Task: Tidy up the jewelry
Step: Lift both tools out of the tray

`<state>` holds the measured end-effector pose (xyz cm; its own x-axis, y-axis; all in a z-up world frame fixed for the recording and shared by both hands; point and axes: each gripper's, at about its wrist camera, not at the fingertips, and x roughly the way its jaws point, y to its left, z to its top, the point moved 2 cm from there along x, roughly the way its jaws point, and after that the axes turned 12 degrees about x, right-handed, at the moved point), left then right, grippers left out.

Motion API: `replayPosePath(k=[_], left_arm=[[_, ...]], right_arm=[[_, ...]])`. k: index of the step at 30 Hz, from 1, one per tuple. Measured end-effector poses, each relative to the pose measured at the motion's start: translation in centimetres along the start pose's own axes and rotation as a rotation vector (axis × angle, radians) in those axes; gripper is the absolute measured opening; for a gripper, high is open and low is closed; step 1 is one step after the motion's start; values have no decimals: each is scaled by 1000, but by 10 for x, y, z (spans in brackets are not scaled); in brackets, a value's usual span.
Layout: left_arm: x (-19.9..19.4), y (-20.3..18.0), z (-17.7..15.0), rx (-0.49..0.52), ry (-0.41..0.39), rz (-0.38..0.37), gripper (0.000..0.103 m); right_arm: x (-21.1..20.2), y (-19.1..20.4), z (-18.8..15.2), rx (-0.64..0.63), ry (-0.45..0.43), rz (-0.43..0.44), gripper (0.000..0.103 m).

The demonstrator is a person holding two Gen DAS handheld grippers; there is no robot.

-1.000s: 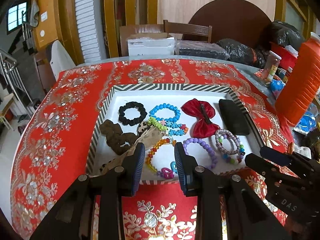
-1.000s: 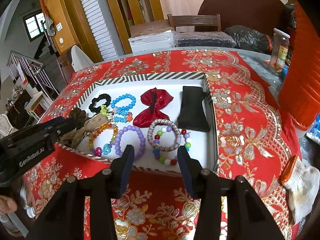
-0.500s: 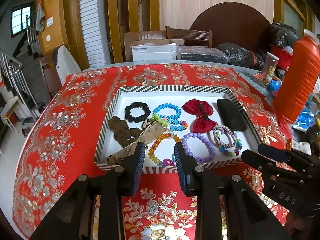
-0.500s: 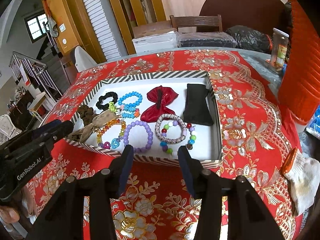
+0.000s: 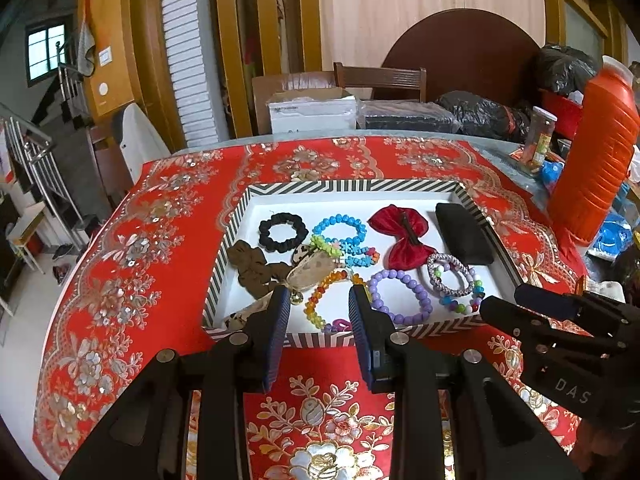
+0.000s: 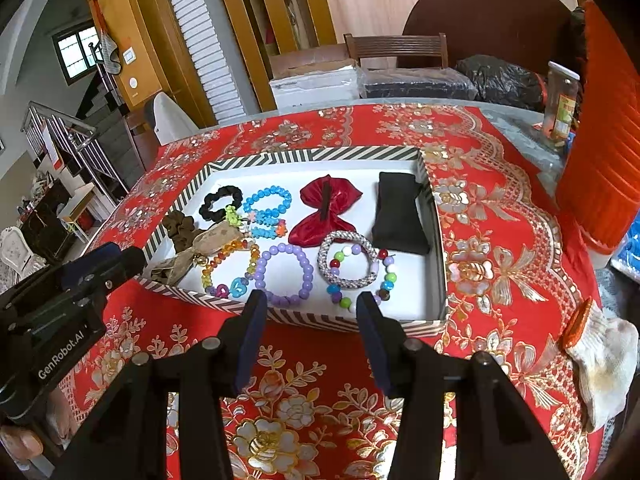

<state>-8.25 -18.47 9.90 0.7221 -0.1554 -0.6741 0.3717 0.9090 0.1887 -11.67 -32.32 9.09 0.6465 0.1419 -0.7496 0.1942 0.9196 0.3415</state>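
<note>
Both sets of tongs hang over the near edge of the red-clothed surface [image 6: 500, 240], just short of the striped tray [image 6: 434, 240] — each set parted with nothing between the pads. The jewelry lies inside the tray, so everything sits ahead of and below the tips. The left tongs [image 5: 318, 312] line up with the orange bead bracelet [image 5: 320, 300] by the tray's near wall. The right tongs [image 6: 310, 314] frame the gap between the purple bead bracelet [image 6: 285, 276] and the silver band with its multicolored beads [image 6: 352, 266], at the tray's near right. My judgement: either ring is a short forward dip for the right tongs. The rings lie flat, so no long axis matters — only which rim gets pinched.
</note>
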Motion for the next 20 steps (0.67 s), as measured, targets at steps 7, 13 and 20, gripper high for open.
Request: replayPosePath(k=[7, 13, 20], left_arm=[[-3, 2, 0, -11, -10, 3, 38], [-6, 2, 2, -10, -25, -3, 38], [-6, 5, 3, -24, -37, 22, 38]], right_arm=[[0, 4, -2, -10, 2, 5, 48], [-1, 5, -3, -7, 2, 4, 48], [-6, 1, -2, 4, -7, 8, 48]])
